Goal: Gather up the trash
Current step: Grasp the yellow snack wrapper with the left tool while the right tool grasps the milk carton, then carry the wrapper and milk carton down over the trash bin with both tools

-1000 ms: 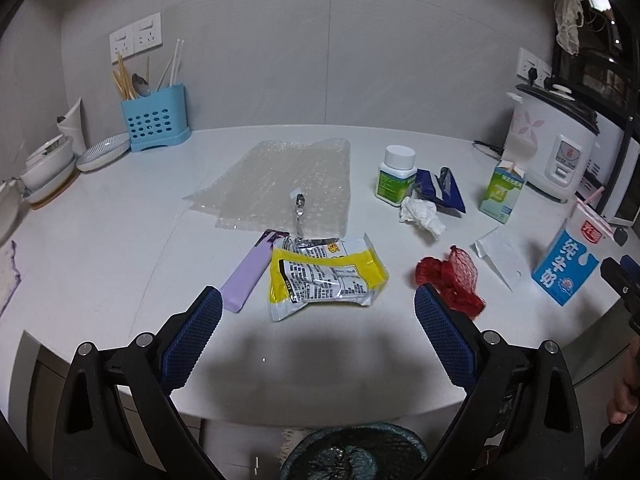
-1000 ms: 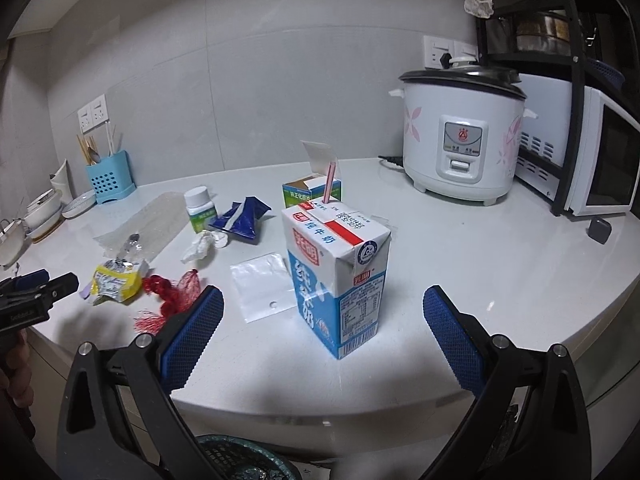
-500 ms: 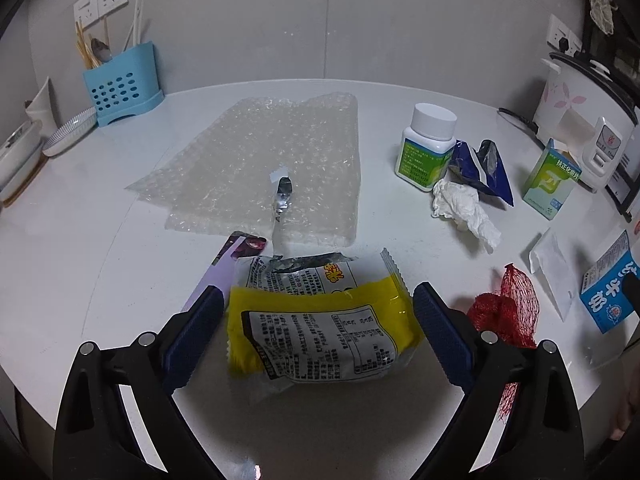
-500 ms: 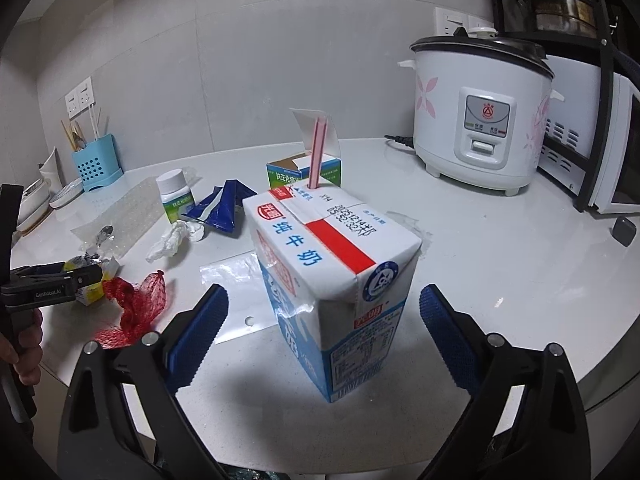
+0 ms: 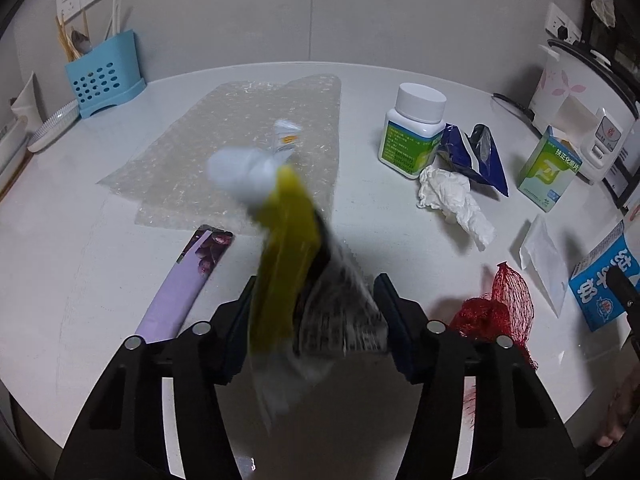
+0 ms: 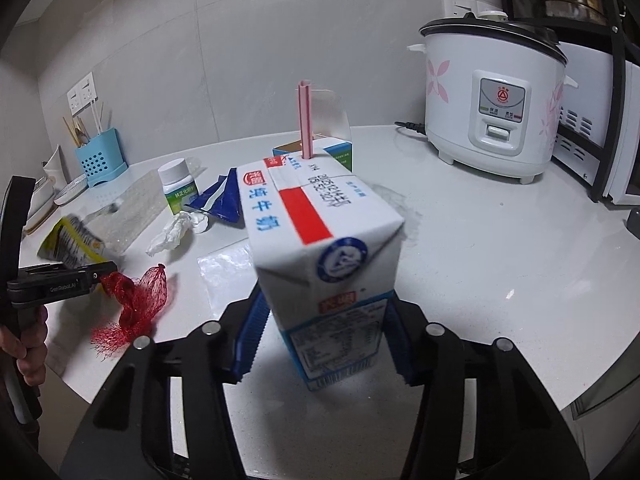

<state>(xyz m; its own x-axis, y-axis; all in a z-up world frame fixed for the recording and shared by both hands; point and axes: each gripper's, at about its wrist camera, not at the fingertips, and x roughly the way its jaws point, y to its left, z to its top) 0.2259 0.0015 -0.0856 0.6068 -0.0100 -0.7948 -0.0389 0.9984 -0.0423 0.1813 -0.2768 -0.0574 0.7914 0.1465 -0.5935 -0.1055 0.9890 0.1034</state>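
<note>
While both jaws were closing, the left hand-held gripper [image 5: 316,316] pinched a light, crinkly wrapper [image 5: 296,272] above the worktop [image 5: 80,240]; the right hand-held gripper [image 6: 324,336] squeezed a stiff carton [image 6: 320,256] by its lower sides.

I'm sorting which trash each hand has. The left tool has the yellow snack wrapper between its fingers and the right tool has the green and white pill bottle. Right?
Not quite. The left tool does have the yellow snack wrapper, but the right tool is closing on the blue and white milk carton, as the right wrist view shows. The pill bottle stands untouched farther back on the counter.
</note>
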